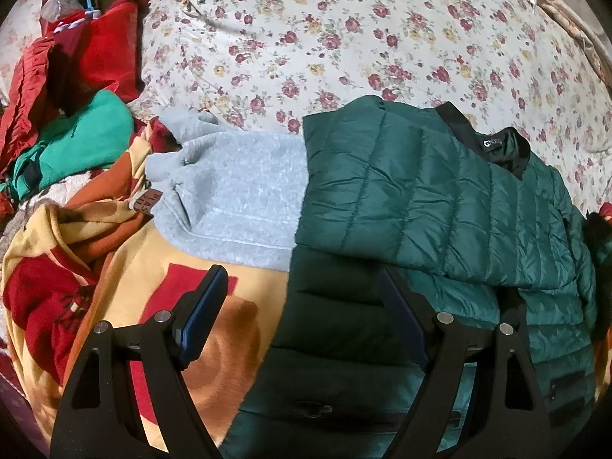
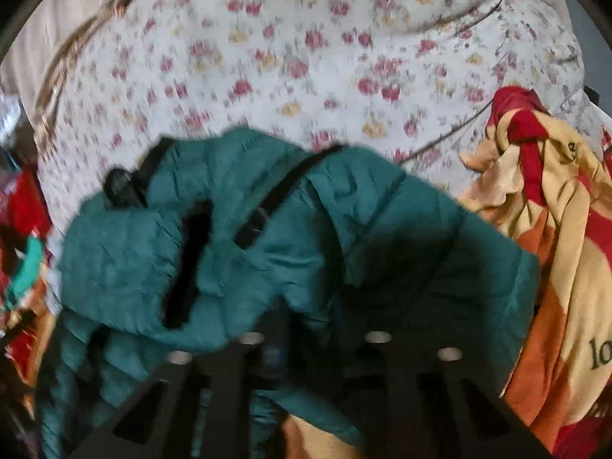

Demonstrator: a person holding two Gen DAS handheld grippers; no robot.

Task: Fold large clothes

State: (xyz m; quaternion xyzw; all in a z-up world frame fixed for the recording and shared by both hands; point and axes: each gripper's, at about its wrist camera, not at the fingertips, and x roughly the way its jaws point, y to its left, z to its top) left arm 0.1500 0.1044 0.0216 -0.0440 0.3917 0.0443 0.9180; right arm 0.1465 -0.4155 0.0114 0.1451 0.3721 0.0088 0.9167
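Left tool [image 1: 302, 306] spread; one green jacket [image 1: 420, 191], seemingly folded.

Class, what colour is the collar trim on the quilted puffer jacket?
Black, on the dark green quilted puffer jacket; its collar trim shows best in the left wrist view.

A bedroom in a home is shown. A bed is seen, covered with a floral sheet [image 1: 344, 38] that is edged with a brown frilled border [image 1: 554, 11]. A yellow and red blanket [image 1: 114, 267] is spread over the near part of it. Clothes are laid on the bed: a green jacket [image 1: 440, 191], a grey sweater [image 1: 237, 191], and a pile of red and green garments [image 1: 76, 95] at the left side.
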